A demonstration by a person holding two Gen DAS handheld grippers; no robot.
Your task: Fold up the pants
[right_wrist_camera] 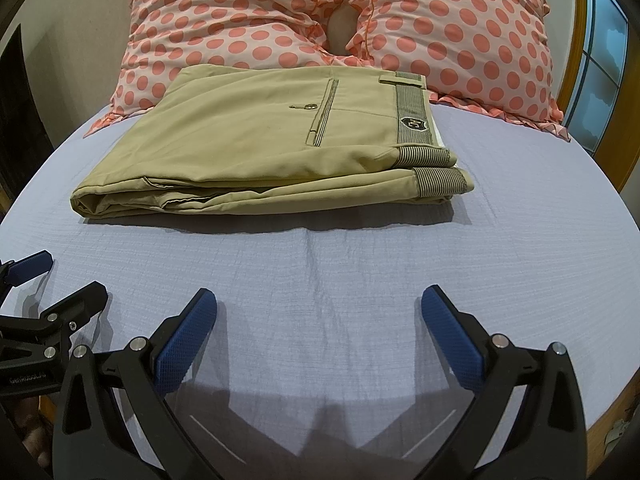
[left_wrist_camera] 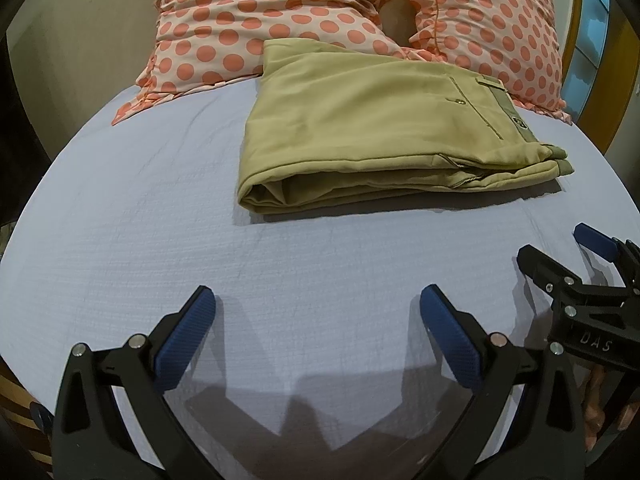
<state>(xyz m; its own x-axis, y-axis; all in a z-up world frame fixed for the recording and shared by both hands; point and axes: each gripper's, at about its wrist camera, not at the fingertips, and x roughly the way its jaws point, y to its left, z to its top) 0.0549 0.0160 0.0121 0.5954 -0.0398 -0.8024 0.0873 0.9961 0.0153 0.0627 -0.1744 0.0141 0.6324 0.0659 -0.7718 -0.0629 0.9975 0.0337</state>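
Observation:
Khaki pants (left_wrist_camera: 360, 128) lie folded in a flat stack on the pale blue bed sheet (left_wrist_camera: 160, 240), waistband to the right. They also show in the right wrist view (right_wrist_camera: 260, 140), with a striped waistband and a back pocket on top. My left gripper (left_wrist_camera: 316, 312) is open and empty above the sheet, well short of the pants. My right gripper (right_wrist_camera: 318, 312) is open and empty, also short of the pants. The right gripper shows at the right edge of the left wrist view (left_wrist_camera: 560, 256). The left gripper shows at the left edge of the right wrist view (right_wrist_camera: 60, 280).
Two pink polka-dot pillows (right_wrist_camera: 224, 20) (right_wrist_camera: 460, 28) lean against the wall behind the pants. A wooden frame with a window (right_wrist_camera: 600, 60) stands at the right. The bed's edge curves off at left and right.

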